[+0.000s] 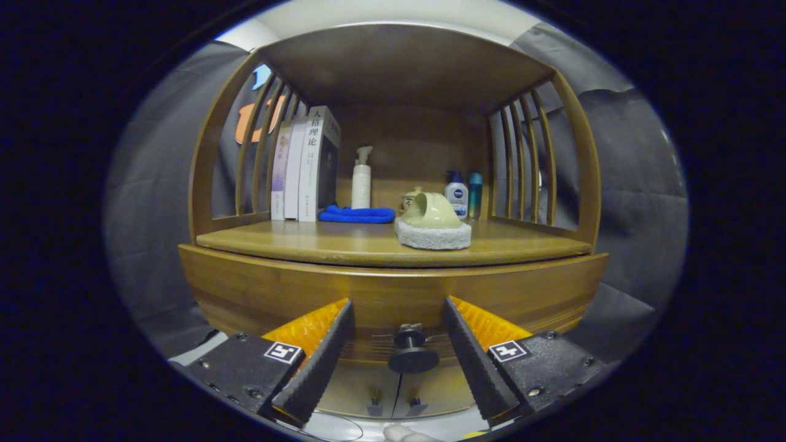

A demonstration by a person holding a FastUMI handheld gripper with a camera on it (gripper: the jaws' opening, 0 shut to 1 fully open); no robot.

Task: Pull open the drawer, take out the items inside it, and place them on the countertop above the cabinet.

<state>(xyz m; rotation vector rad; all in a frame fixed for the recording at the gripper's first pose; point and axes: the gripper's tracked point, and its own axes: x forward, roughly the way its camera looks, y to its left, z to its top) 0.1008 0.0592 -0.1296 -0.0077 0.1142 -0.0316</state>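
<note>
Gripper view: tool (pixel 397 310) gaping around one knob (pixel 412 352) (perhaps untouched), three books (pixel 305 166).

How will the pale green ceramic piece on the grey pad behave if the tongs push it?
The ceramic piece looks glossy and rounded, so it is probably hard, slippery and breakable. It sits on a soft grey pad, so a push may drag the pad or tip it. The open tongs flank the drawer knob.

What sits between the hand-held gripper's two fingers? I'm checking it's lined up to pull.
In the gripper view, the drawer knob sits between the open hand-held gripper fingers, untouched by either.
</note>
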